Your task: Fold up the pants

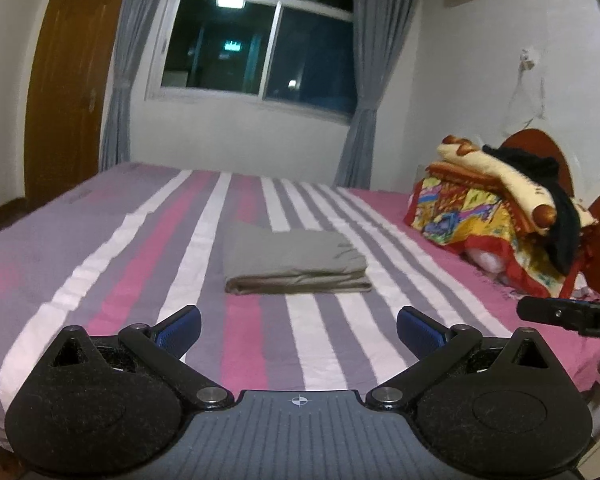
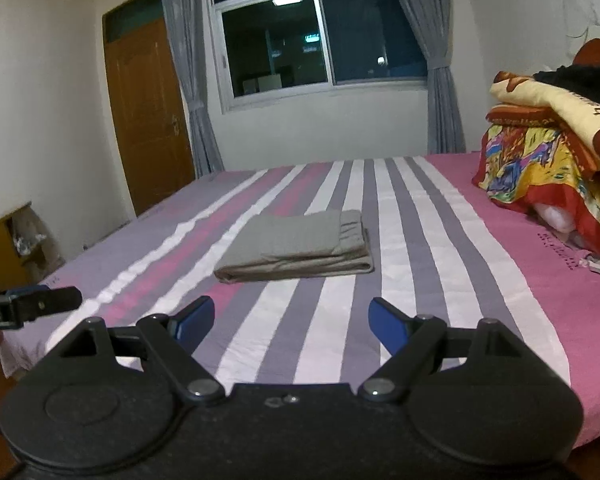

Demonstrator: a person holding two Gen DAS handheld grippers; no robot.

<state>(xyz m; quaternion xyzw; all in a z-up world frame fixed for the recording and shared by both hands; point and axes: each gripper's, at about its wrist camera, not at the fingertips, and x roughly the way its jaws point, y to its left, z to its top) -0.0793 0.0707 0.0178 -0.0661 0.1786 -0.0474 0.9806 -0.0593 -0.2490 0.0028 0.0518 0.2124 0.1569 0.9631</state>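
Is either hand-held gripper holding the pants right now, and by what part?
Nothing is held. The left hand-held gripper and right hand-held gripper are both open, short of the folded pants on the bed.

The pants (image 1: pixel 296 262) (image 2: pixel 300 246) are grey and folded into a flat, neat rectangle of several layers. They lie in the middle of both frames, on the striped part of the bed. The stacked folded edge faces the cameras; small wrinkles show at the right end.
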